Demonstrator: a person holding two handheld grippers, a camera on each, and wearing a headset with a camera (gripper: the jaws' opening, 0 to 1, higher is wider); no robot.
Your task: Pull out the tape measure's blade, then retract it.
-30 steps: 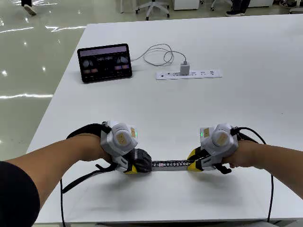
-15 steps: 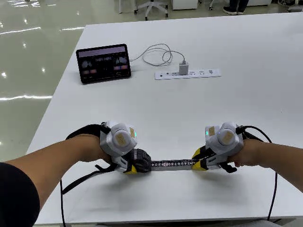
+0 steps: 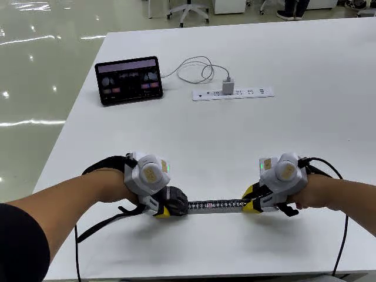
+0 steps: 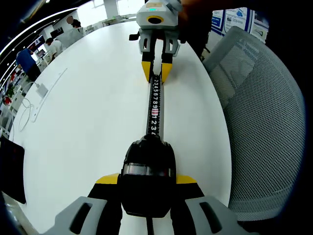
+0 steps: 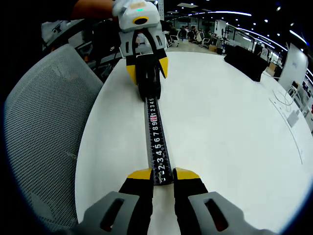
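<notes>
A black tape measure case (image 3: 174,202) (image 4: 146,178) lies near the table's front edge, and my left gripper (image 3: 163,207) (image 4: 146,182) is shut on it. Its blade (image 3: 216,205) (image 4: 154,104) (image 5: 156,142), printed with numbers, stretches flat over the white table (image 3: 235,135) to the right. My right gripper (image 3: 251,204) (image 5: 162,177) is shut on the blade's end. In the right gripper view the case (image 5: 146,76) shows at the far end, between the left gripper's yellow-tipped fingers (image 5: 132,72).
A tablet (image 3: 129,79) stands at the back left of the table. A white power strip (image 3: 233,92) with a charger and coiled cable (image 3: 197,69) lies behind the middle. A mesh office chair (image 4: 259,122) (image 5: 44,132) stands at the table's front edge.
My right gripper has moved to the right with the blade's end, so more of the blade is out. The left gripper and the case have stayed put.
</notes>
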